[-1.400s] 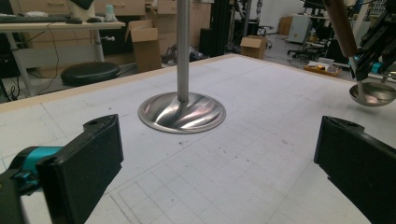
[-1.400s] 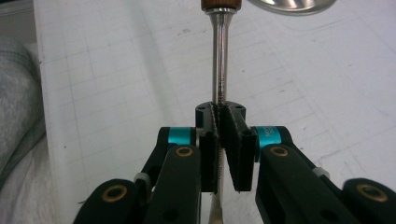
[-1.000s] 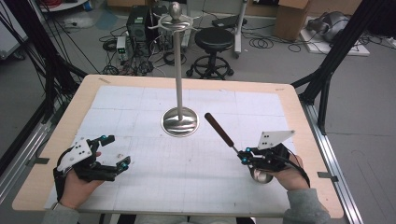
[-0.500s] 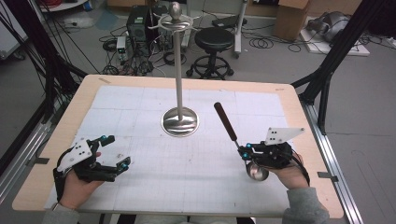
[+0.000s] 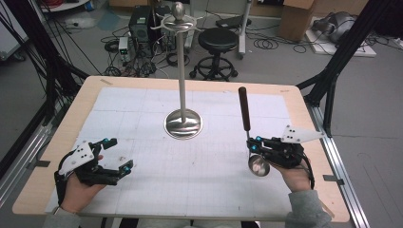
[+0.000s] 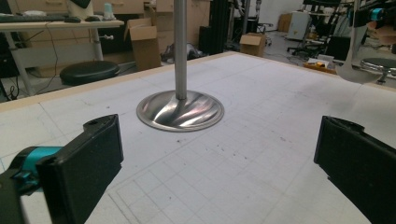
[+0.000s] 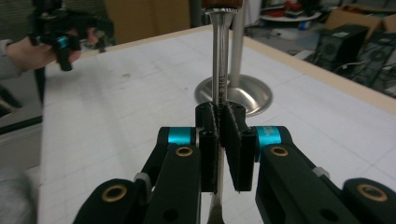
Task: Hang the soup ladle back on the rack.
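While the right gripper clamps the ladle, hanging it on the stand at ten o'clock remains; the left gripper rests open.

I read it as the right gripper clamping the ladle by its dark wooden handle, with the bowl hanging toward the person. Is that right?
Not quite. The right gripper clamps the ladle on its metal shaft, below the dark wooden handle, as the right gripper view shows: the fingers press the steel stem. The bowl does hang toward the person.
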A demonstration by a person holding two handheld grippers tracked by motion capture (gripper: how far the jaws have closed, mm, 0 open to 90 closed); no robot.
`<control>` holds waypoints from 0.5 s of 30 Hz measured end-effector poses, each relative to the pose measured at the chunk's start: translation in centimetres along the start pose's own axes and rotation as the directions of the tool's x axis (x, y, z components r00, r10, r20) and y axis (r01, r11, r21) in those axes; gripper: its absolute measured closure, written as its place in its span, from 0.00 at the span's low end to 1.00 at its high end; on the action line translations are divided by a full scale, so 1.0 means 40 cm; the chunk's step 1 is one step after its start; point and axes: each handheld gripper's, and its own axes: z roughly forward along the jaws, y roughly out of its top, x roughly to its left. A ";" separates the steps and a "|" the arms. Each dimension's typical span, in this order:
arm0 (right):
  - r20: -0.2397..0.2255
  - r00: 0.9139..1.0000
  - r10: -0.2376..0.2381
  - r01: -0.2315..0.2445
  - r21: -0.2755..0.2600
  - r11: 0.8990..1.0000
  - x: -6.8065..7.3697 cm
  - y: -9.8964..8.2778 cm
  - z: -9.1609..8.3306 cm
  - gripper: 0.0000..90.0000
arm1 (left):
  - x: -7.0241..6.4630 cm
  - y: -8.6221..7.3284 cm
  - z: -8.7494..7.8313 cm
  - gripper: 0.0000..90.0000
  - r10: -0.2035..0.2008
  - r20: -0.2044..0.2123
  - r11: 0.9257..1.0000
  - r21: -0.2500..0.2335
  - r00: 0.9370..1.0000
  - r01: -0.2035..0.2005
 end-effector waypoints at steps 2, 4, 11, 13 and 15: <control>0.034 0.999 -0.001 0.002 -0.020 1.000 0.001 0.001 0.000 0.94 | 0.000 0.000 -0.001 0.02 0.003 0.001 1.000 0.000 1.000 -0.003; 0.049 0.999 0.006 -0.004 -0.041 0.999 0.003 0.002 0.000 0.94 | -0.001 0.000 -0.002 0.02 0.003 0.000 1.000 -0.002 1.000 -0.003; 0.066 0.998 0.013 -0.008 -0.081 0.997 0.002 0.008 0.011 0.94 | -0.003 -0.002 -0.010 0.02 0.000 -0.008 1.000 -0.002 1.000 0.000; 0.070 0.997 0.014 -0.008 -0.081 0.997 0.004 0.009 0.014 0.94 | -0.003 -0.001 -0.012 0.02 0.004 -0.010 1.000 -0.005 1.000 -0.004; 0.071 0.997 0.005 0.002 -0.088 0.996 0.004 0.011 0.018 0.94 | -0.003 0.000 -0.013 0.02 0.004 -0.013 1.000 -0.010 1.000 -0.004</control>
